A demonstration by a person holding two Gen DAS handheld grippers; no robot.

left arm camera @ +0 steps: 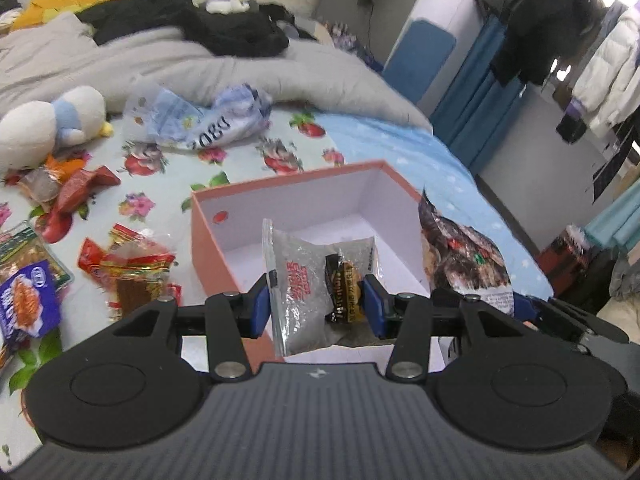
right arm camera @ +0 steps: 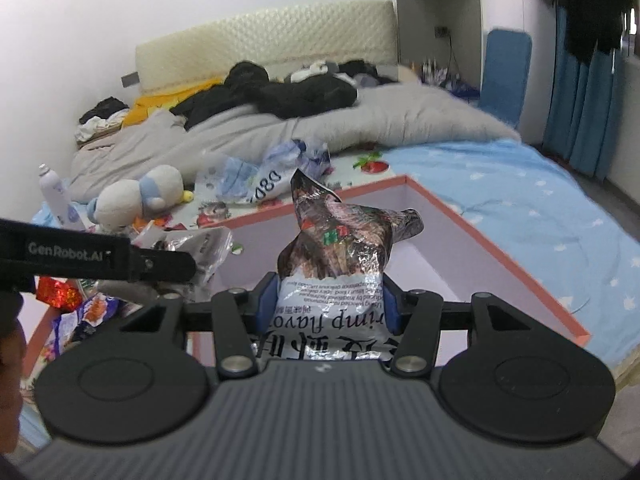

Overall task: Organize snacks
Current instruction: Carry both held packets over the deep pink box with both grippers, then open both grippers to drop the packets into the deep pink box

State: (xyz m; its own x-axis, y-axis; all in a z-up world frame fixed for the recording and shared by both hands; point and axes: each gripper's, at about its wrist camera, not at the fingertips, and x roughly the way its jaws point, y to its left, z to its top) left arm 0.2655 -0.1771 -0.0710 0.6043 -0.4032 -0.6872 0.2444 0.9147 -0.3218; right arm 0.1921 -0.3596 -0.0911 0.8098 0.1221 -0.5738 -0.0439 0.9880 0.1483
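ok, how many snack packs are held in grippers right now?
2. A clear packet is clamped in the left gripper over the pink box. A shrimp-flavour bag is in the right gripper beside it. More loose snacks lie on the bed.

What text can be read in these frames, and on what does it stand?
"GenRobot.AI": left gripper, on its black side.
"...imp flavo...", upside down: shrimp snack bag in the right gripper.
"080", upside down: crumpled plastic bag.
Clear snack packet: red characters, unreadable.
Fine print elsewhere: too small.
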